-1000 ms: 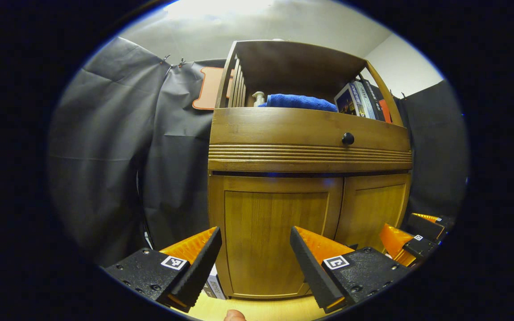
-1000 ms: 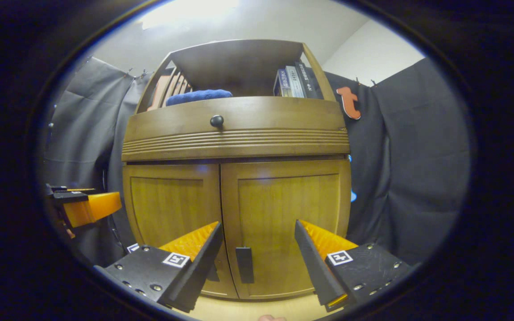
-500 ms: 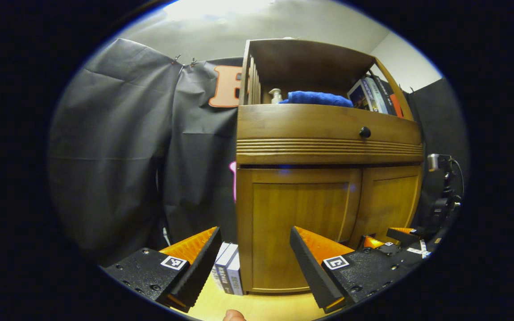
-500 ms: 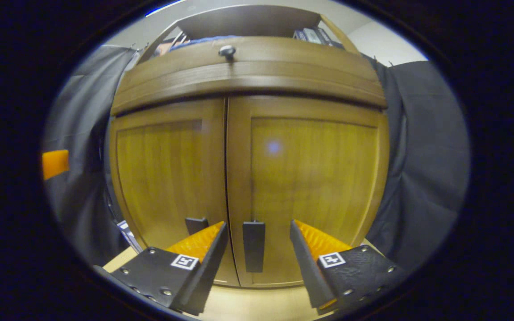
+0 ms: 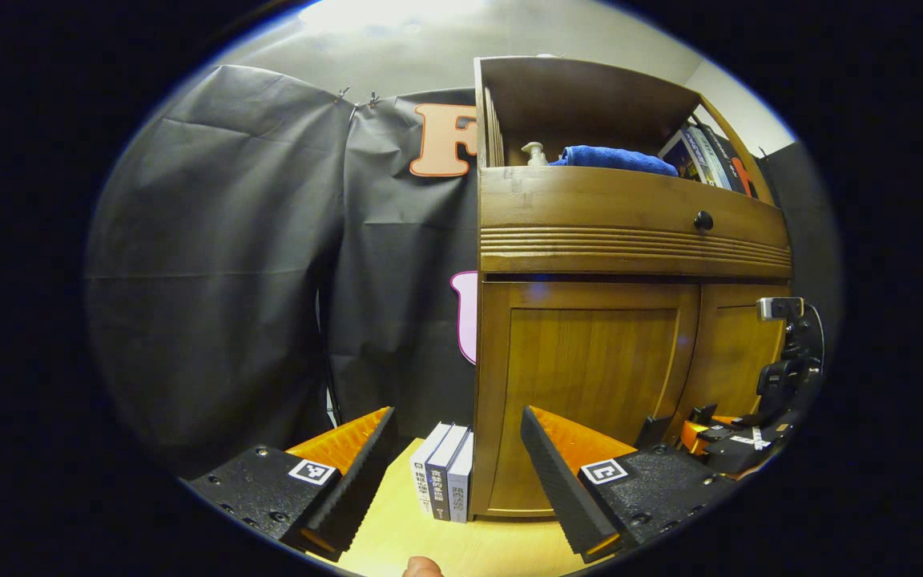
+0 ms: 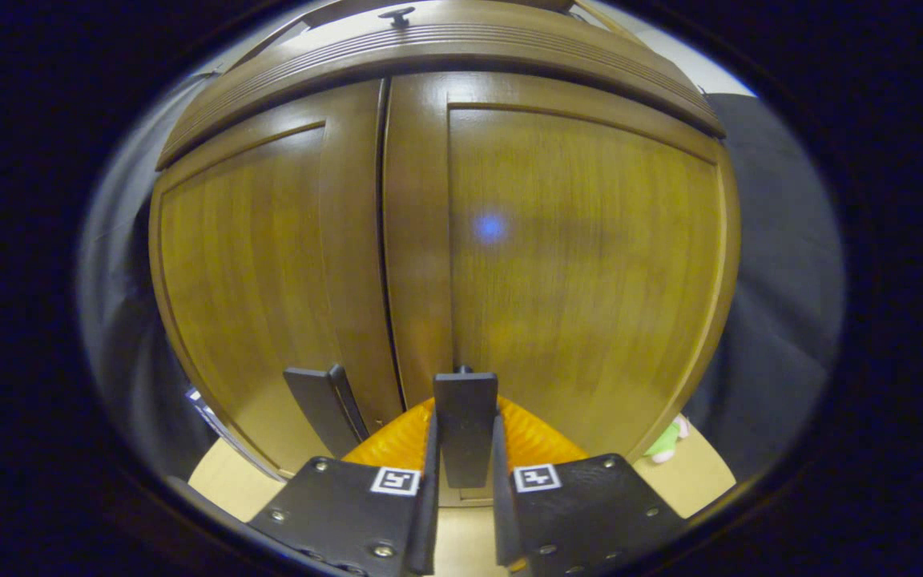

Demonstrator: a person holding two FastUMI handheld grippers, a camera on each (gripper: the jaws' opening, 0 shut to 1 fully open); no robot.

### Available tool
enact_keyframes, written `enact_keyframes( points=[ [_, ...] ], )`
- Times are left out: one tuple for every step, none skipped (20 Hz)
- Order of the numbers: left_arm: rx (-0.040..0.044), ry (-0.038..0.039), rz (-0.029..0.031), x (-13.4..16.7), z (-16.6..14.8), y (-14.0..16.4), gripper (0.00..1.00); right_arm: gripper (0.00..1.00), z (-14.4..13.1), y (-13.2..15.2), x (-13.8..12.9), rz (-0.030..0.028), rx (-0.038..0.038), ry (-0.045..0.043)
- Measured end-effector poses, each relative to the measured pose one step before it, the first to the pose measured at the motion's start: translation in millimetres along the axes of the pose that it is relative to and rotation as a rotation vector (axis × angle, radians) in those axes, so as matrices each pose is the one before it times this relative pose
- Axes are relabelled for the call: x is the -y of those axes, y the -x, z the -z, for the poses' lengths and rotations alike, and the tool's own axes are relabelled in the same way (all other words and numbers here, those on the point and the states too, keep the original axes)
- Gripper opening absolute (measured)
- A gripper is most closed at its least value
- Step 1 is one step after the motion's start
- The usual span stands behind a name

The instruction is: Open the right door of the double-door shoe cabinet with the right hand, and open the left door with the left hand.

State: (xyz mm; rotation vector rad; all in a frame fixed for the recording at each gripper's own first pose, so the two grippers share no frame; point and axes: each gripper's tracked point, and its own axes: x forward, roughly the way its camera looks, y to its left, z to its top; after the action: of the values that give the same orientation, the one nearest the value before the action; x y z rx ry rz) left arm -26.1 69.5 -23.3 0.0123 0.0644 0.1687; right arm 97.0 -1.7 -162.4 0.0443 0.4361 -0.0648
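The right gripper (image 6: 461, 481) has its jaws closed on the dark handle of the right door (image 6: 465, 425), with both fingers pressing its sides; the right door (image 6: 590, 264) itself looks flush with the left door (image 6: 253, 272), so I judge it is not yet opened. The grip sits low on a thin flat handle, so a pull that is not straight, or one that does not follow the arc of the hinge, may let the handle slip out or twist between the jaws. The handle of the left door (image 6: 321, 405) is just beside, and a sideways drift could knock it. The left gripper (image 5: 453, 473) hangs with jaws wide apart and empty, off the cabinet's (image 5: 630, 240) left corner, near some books (image 5: 445, 481) standing on the worktop (image 5: 397, 541). These and the black cloth (image 5: 229, 256) limit its room on that side; toward the left door the way looks free.
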Motion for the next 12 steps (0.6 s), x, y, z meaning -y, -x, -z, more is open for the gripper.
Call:
enact_keyframes(
  points=[
    [-0.00160,0.00099,0.00733,2.44,0.74,0.48,0.92,0.28,2.16,1.97,-0.44,0.00200,-0.00274,-0.00145],
    [0.00087,-0.00073,0.00731,3.57,0.17,-0.66,0.92,0.28,-0.12,3.32,0.56,0.00162,-0.00031,-0.00477],
    [0.00118,-0.00182,0.00862,3.86,-0.36,-0.43,0.92,0.28,3.08,8.01,2.19,0.00061,-0.00222,-0.00449],
    [0.00066,-0.00156,0.01122,4.20,-0.75,-0.87,0.92,0.28,1.54,7.73,2.73,0.00293,-0.00065,-0.00492],
    [0.00183,-0.00090,0.01419,5.02,-0.17,-0.69,0.92,0.28,1.89,6.59,2.63,0.00311,-0.00051,-0.00225],
    [0.00066,-0.00007,0.01756,5.87,0.20,-0.62,0.92,0.28,1.20,7.18,2.76,0.00421,0.00191,-0.00223],
    [-0.00101,-0.00026,0.01829,6.62,1.22,0.31,0.92,0.28,0.99,7.54,3.92,0.00548,0.00171,-0.00374],
    [-0.00039,-0.00006,0.01917,7.47,0.59,-0.20,0.92,0.28,0.44,7.17,4.05,0.00497,-0.00094,-0.00117],
    [-0.00134,-0.00019,0.02064,8.00,0.70,0.52,0.92,0.28,1.93,8.41,4.36,0.00506,-0.00203,-0.00107],
    [0.00098,-0.00124,0.02055,7.71,-0.35,-0.45,0.92,0.28,1.47,6.17,3.34,0.00471,-0.00308,-0.00460],
    [0.00261,-0.00144,0.02040,7.66,-0.80,-0.79,0.92,0.28,2.20,6.54,2.86,0.00409,-0.00223,-0.00519],
    [0.00402,-0.00135,0.02156,8.20,-0.76,0.03,0.92,0.28,0.56,5.86,4.11,0.00378,-0.00195,-0.00764]
  ],
)
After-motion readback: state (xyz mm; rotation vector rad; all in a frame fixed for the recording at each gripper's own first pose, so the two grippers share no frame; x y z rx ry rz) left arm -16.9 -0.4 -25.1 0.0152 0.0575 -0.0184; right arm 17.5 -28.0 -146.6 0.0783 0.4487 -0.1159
